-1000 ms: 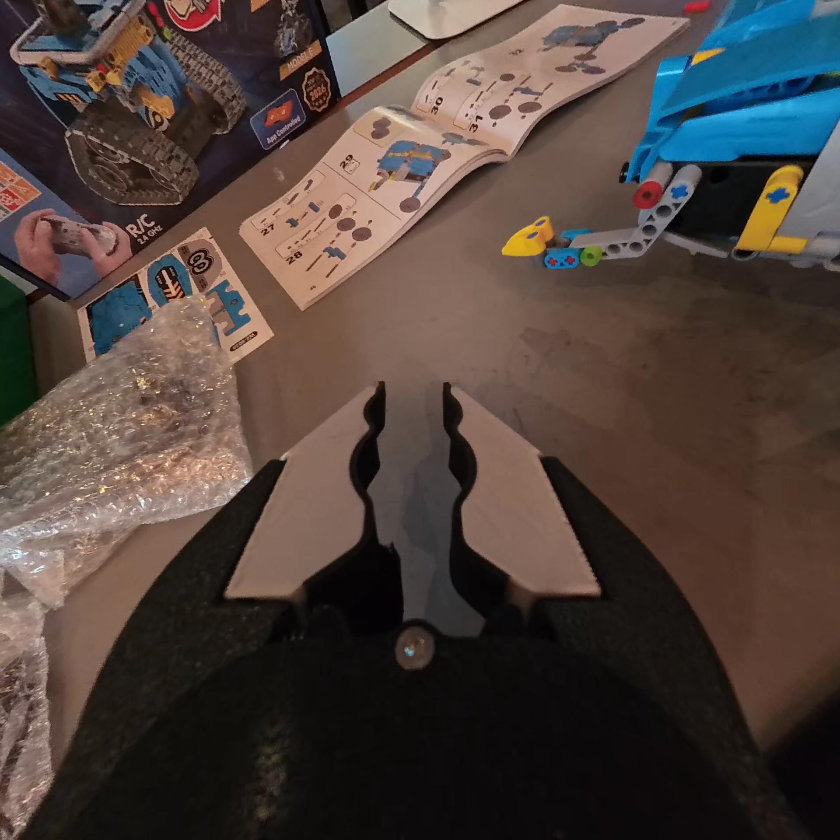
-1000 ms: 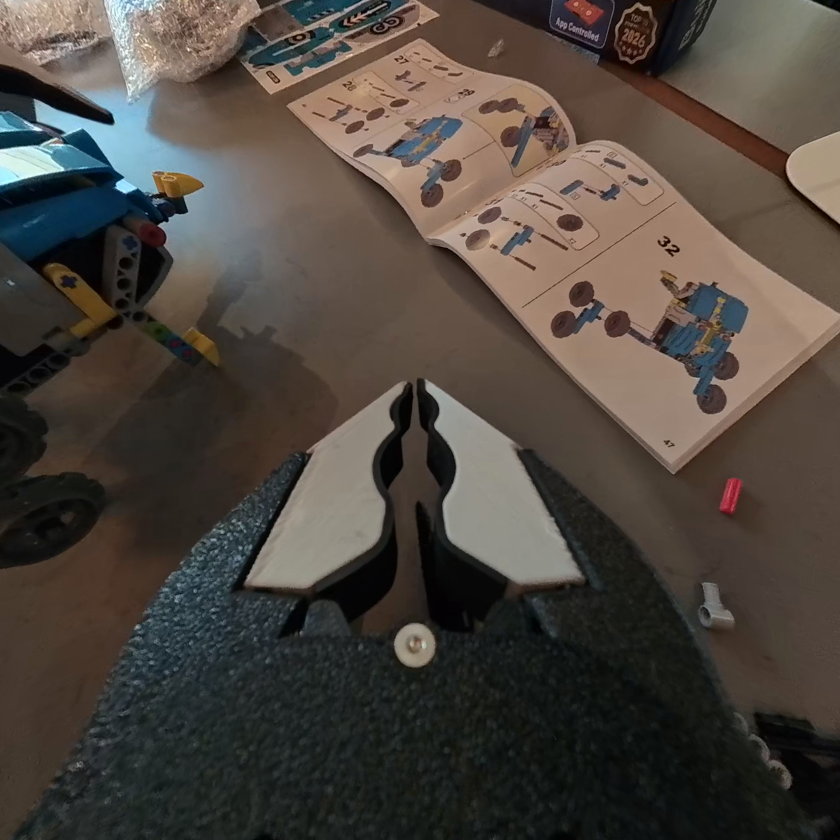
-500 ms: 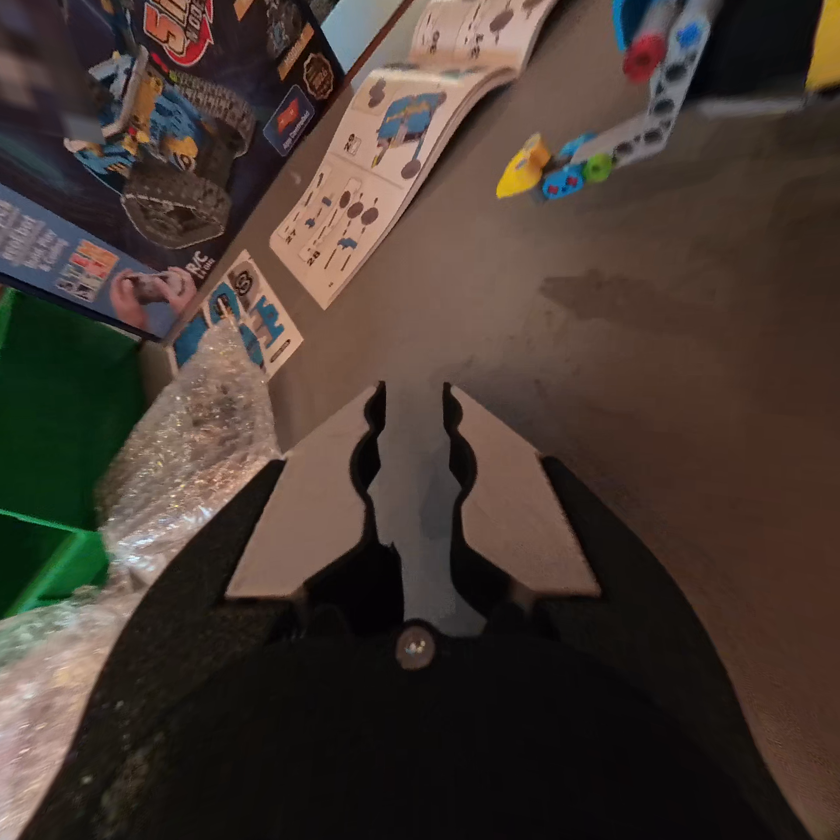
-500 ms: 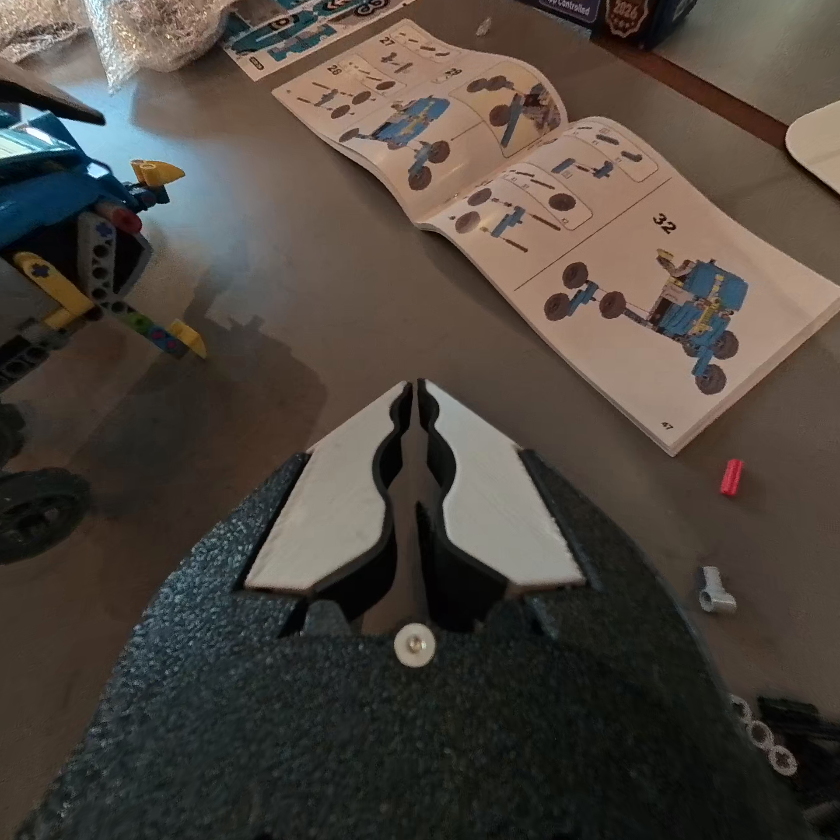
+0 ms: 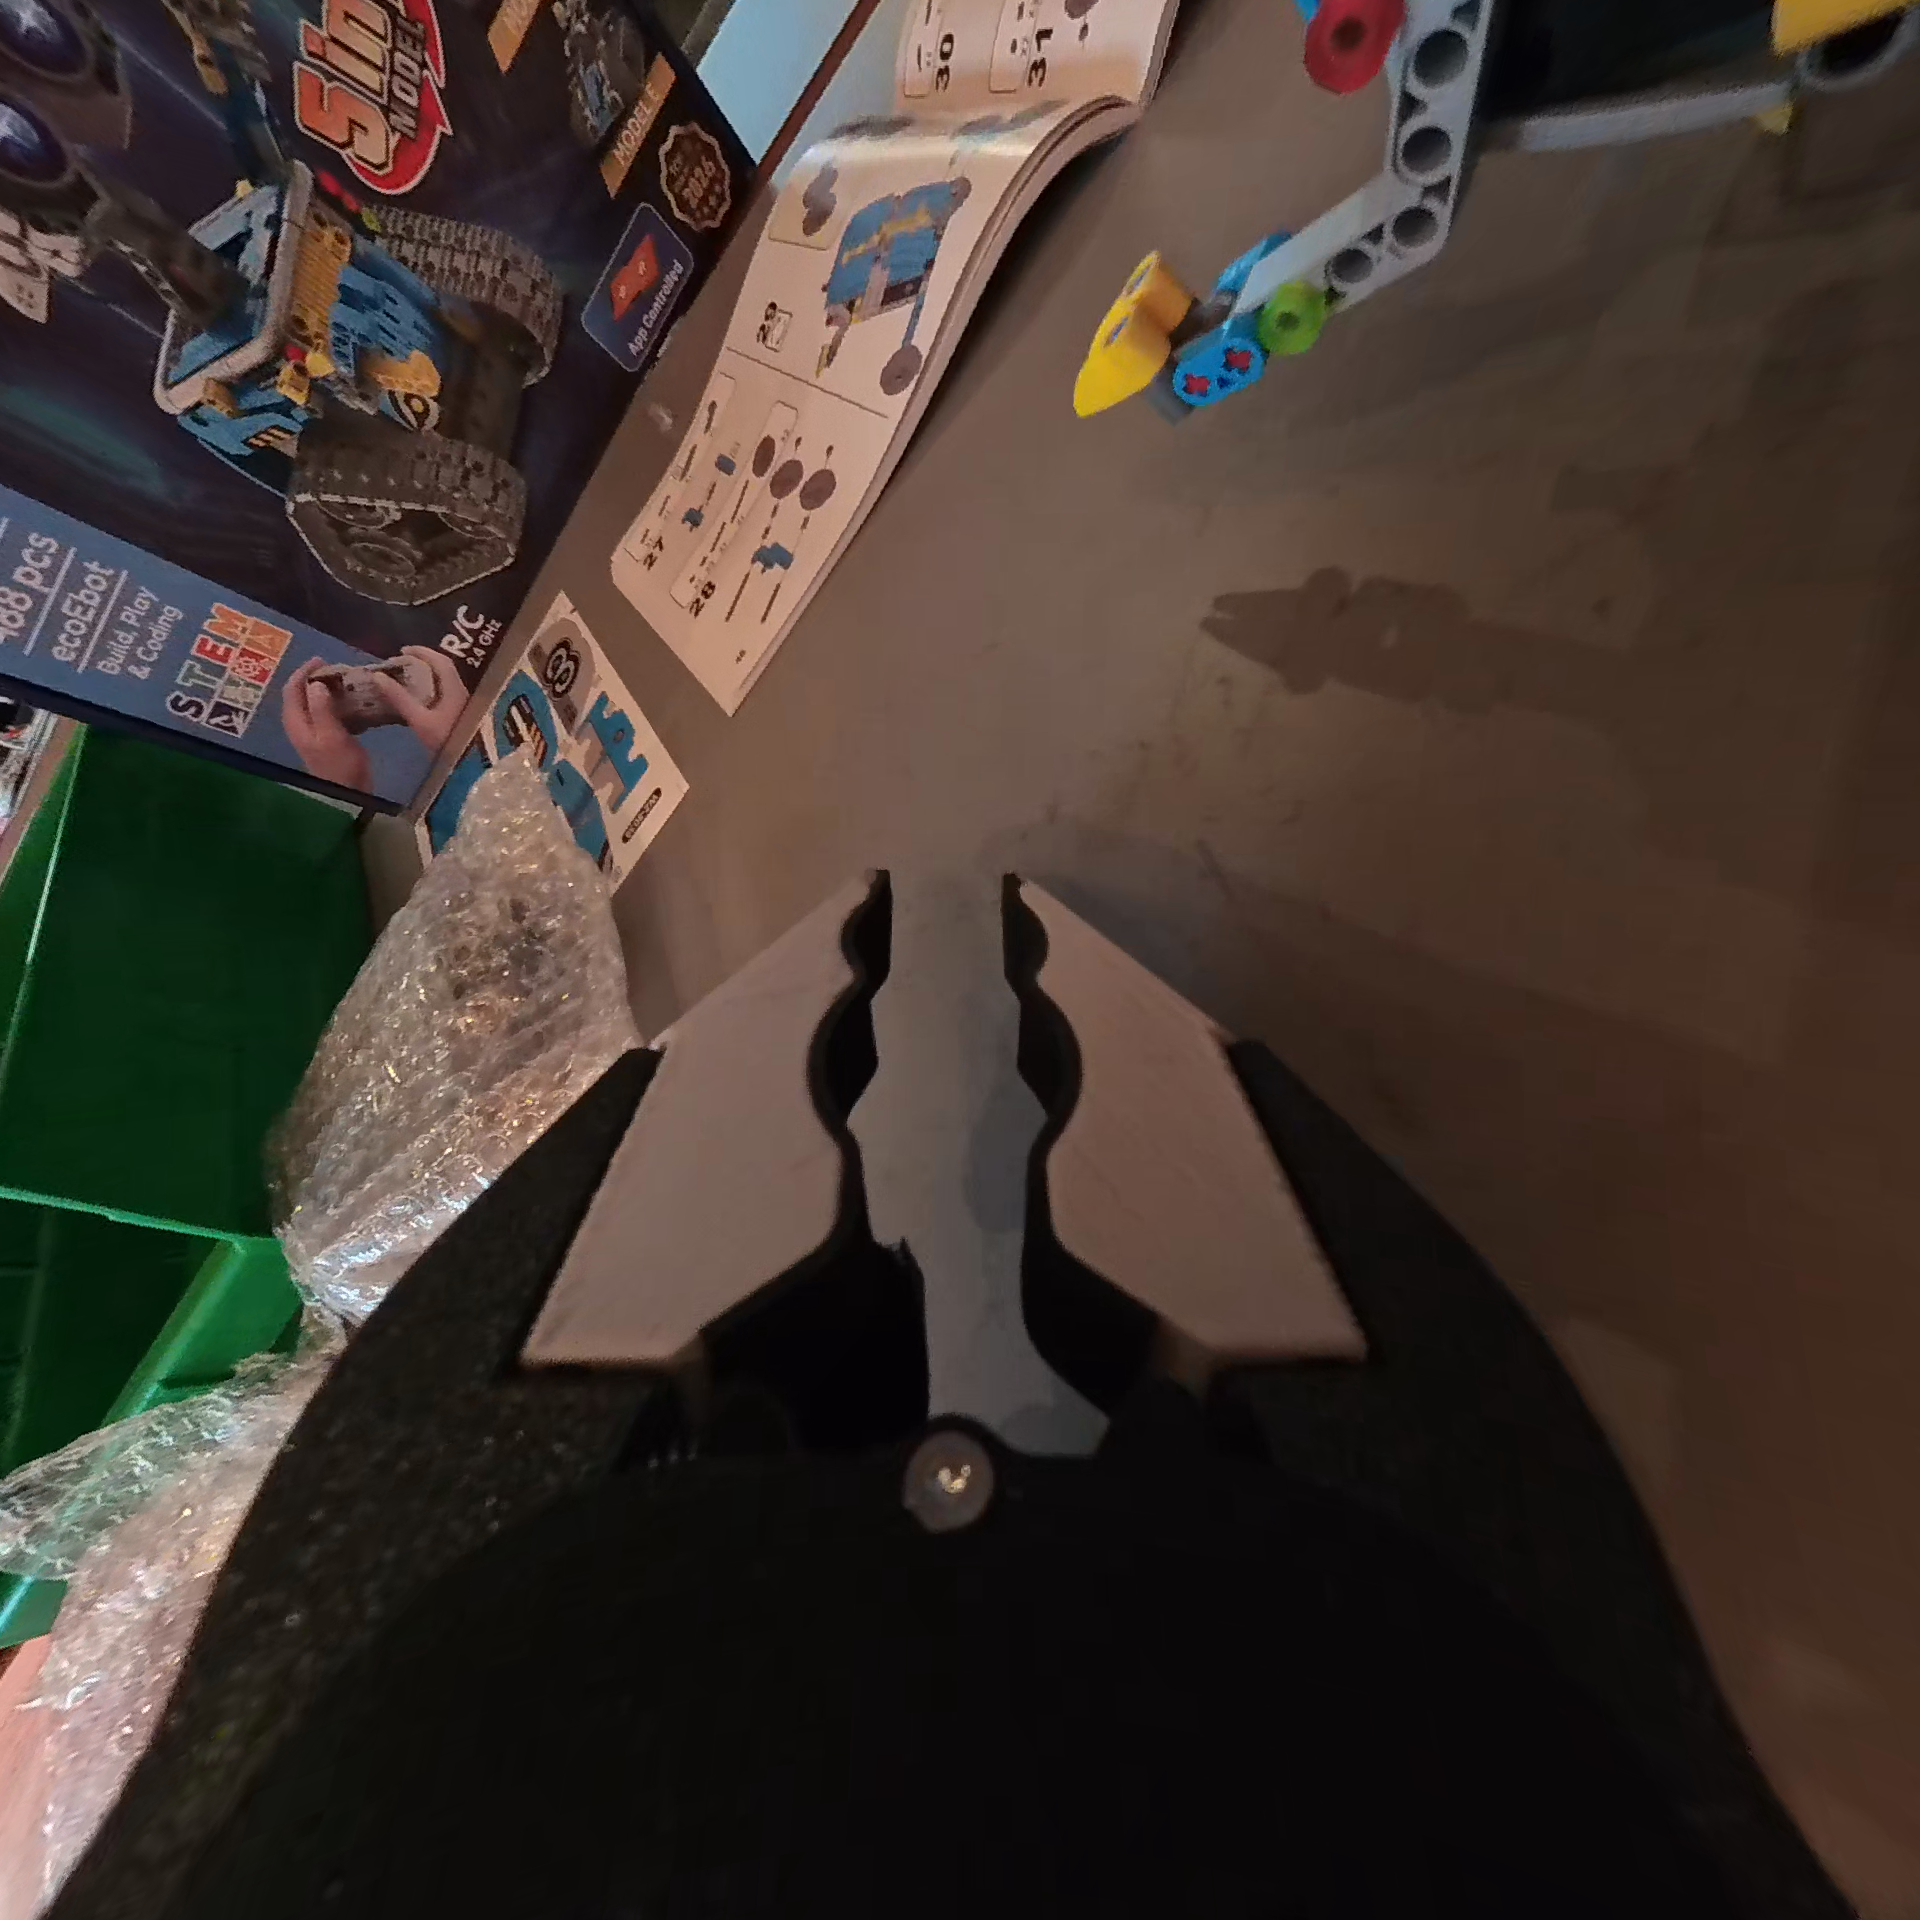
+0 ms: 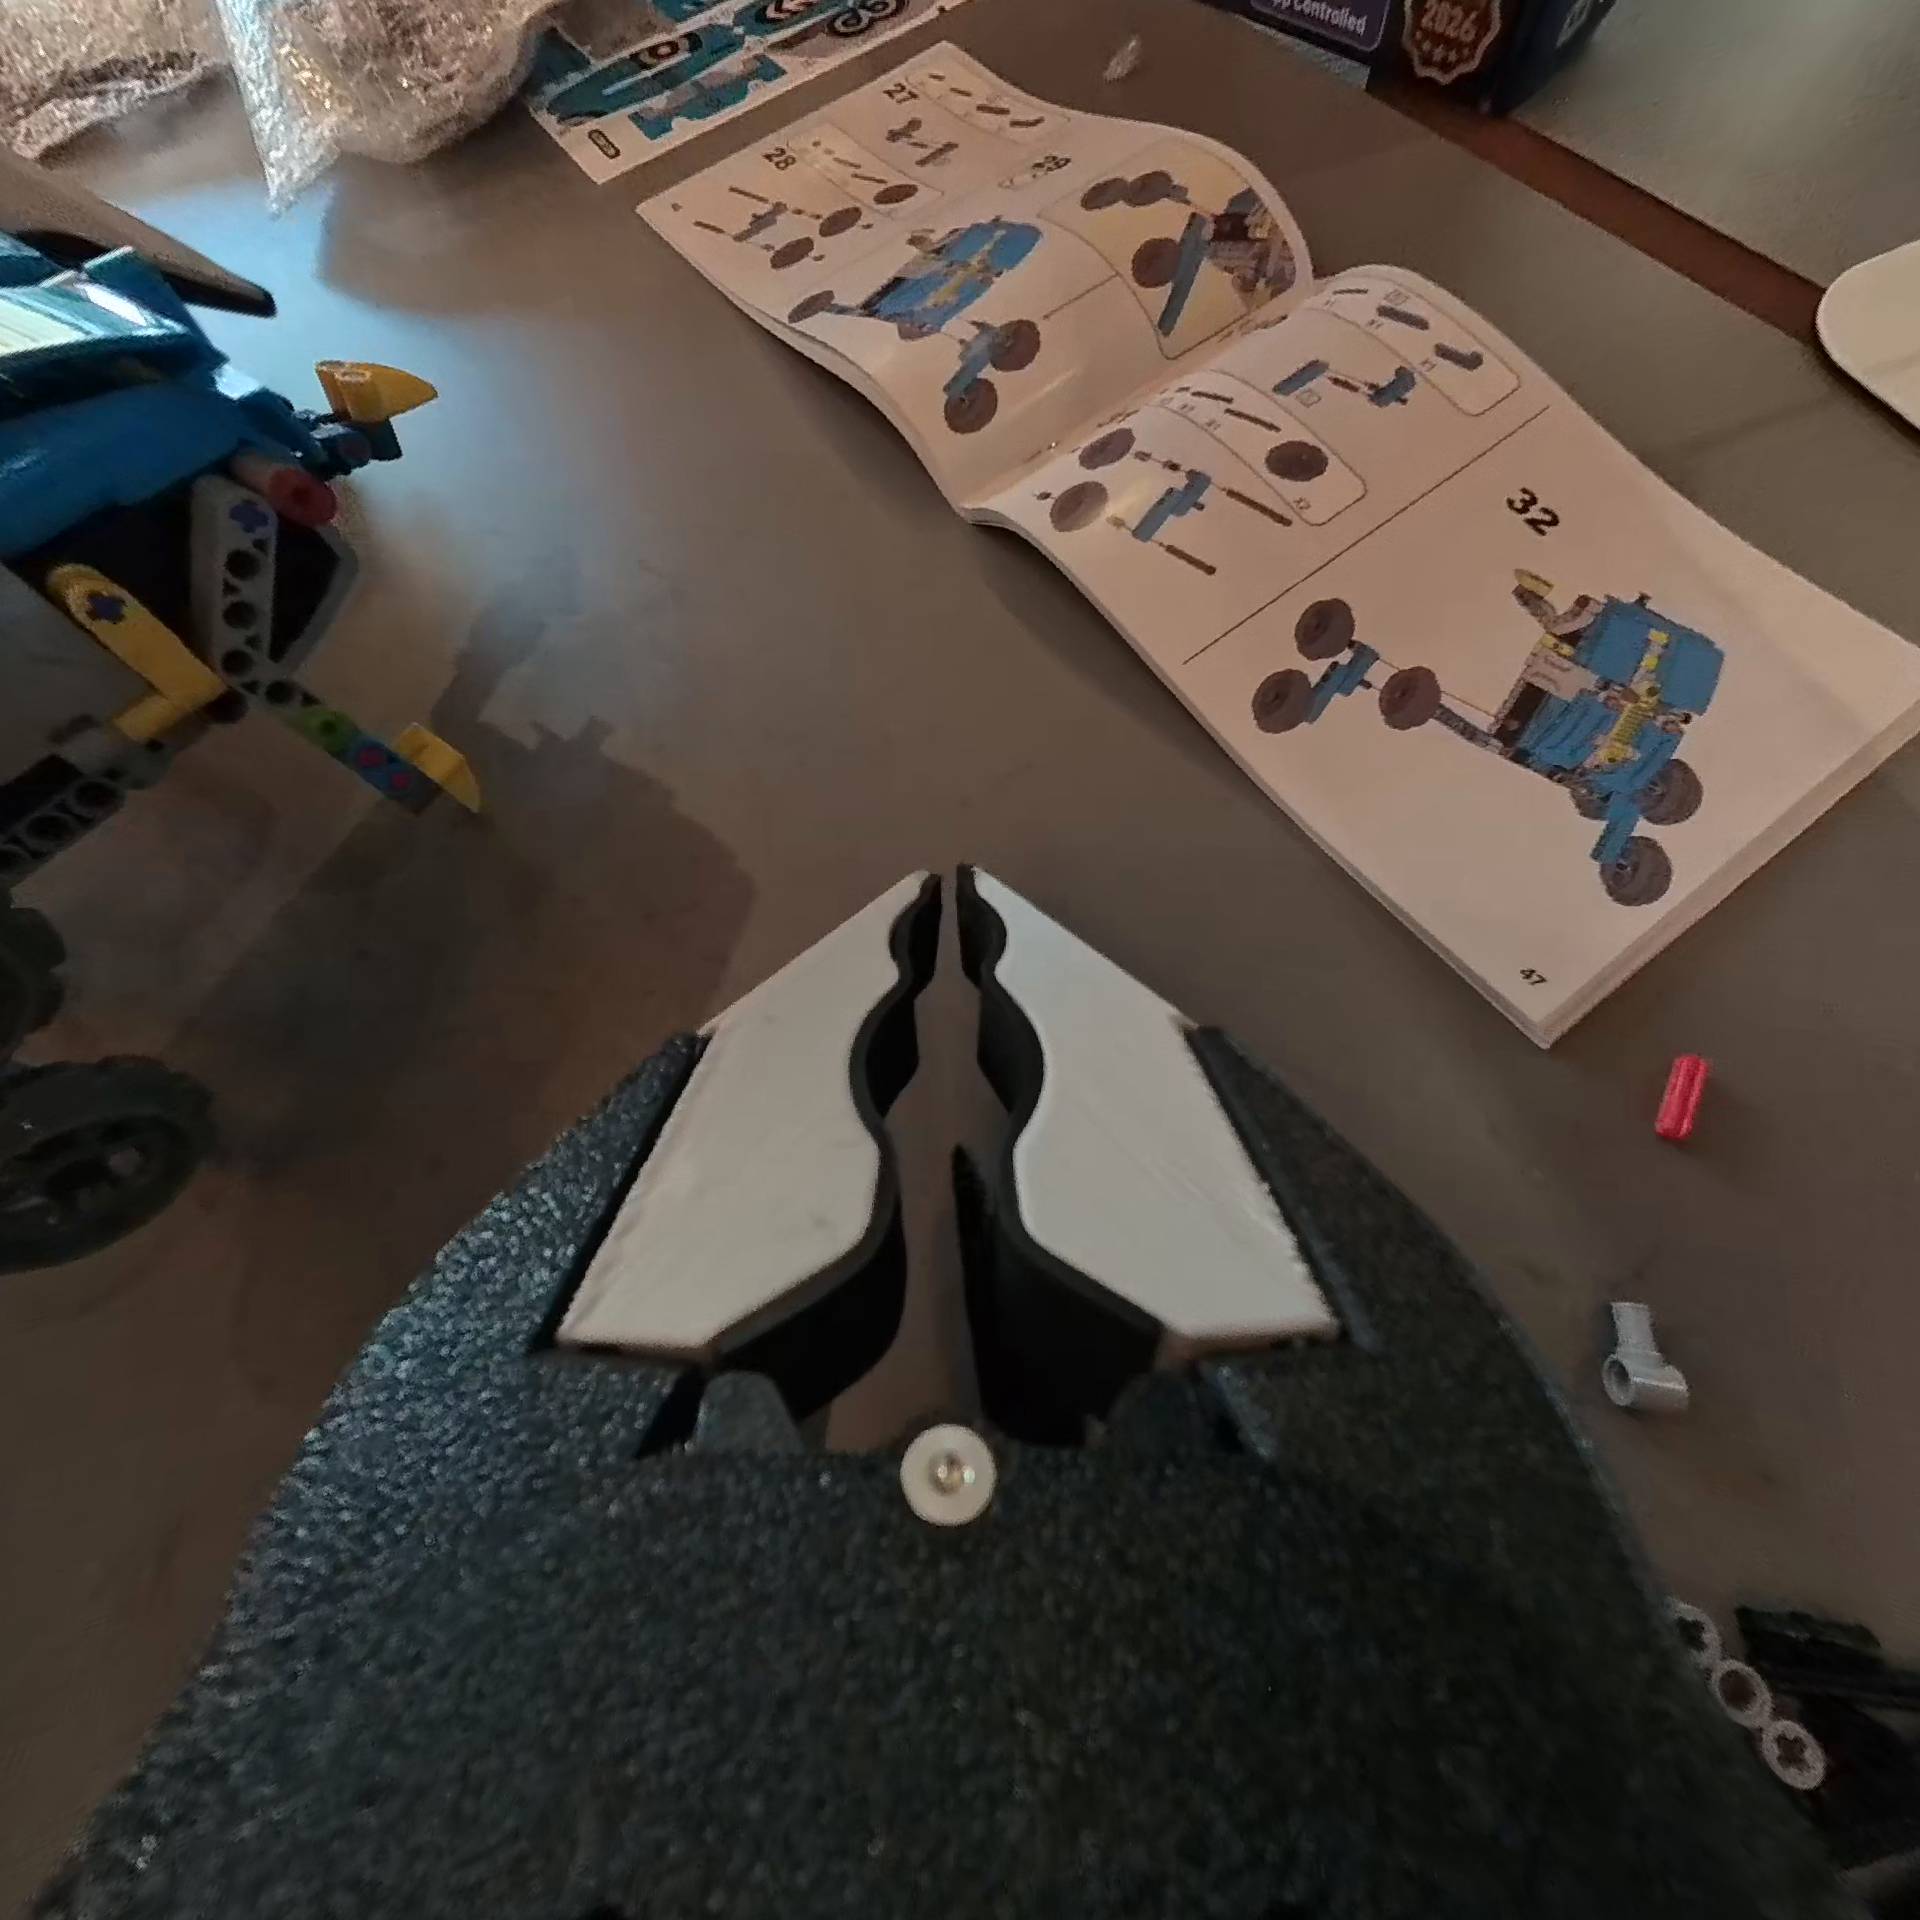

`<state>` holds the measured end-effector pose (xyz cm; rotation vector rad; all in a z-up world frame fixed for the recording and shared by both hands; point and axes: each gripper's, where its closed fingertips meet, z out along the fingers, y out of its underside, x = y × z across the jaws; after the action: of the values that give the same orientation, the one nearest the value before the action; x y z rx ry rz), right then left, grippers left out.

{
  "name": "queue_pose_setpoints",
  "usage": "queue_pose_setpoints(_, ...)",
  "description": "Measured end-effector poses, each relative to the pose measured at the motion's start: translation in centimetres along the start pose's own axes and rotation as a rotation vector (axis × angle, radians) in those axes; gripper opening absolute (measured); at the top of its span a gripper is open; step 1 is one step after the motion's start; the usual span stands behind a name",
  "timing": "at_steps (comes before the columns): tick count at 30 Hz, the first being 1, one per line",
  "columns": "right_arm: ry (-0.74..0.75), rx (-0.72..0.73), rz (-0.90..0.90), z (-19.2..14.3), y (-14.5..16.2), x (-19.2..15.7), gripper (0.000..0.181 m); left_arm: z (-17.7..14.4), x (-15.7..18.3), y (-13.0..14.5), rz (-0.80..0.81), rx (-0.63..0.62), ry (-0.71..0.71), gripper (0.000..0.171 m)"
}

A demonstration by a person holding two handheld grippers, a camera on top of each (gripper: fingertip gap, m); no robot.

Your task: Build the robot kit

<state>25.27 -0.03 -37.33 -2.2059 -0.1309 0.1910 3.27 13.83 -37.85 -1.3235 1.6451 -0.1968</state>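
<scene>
We hold the left claw (image 5: 945,883) over bare grey bench (image 5: 1455,831) with a narrow gap between its tips and nothing in it. Our right claw (image 6: 943,875) is almost closed, only a sliver between its tips, and it too is empty above the bench.

Only the left wrist view shows the green bin (image 5: 156,1039) past the bench's edge, the full printed front of the dark glossy toy box (image 5: 312,312), and the crinkled bubble wrap (image 5: 457,1039) lying just beside the left claw, covering a corner of the sticker sheet (image 5: 582,748). It catches only the toy vehicle's grey holed beam (image 5: 1423,156) with its yellow pointed tip (image 5: 1122,343).

Only the right wrist view shows the blue brick-built vehicle (image 6: 114,457) with its knobbly black wheel (image 6: 94,1164) at the bench's left side, and the loose small parts to the claw's right: a red ribbed pin (image 6: 1683,1096), a grey elbow connector (image 6: 1642,1371), and black pieces with round white connectors (image 6: 1756,1714) near the lower corner.

Both views show the open instruction booklet (image 6: 1299,520), its matte pages bowed at the spine, well apart from either claw.
</scene>
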Motion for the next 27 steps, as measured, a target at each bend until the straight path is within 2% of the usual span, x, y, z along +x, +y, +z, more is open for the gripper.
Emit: queue_pose_setpoints(27, 0.006, -0.012, -0.028, 0.07, 0.14, -0.22, 0.003, 0.03, -0.04, 0.02, -0.010, 0.001, 0.007, 0.021)
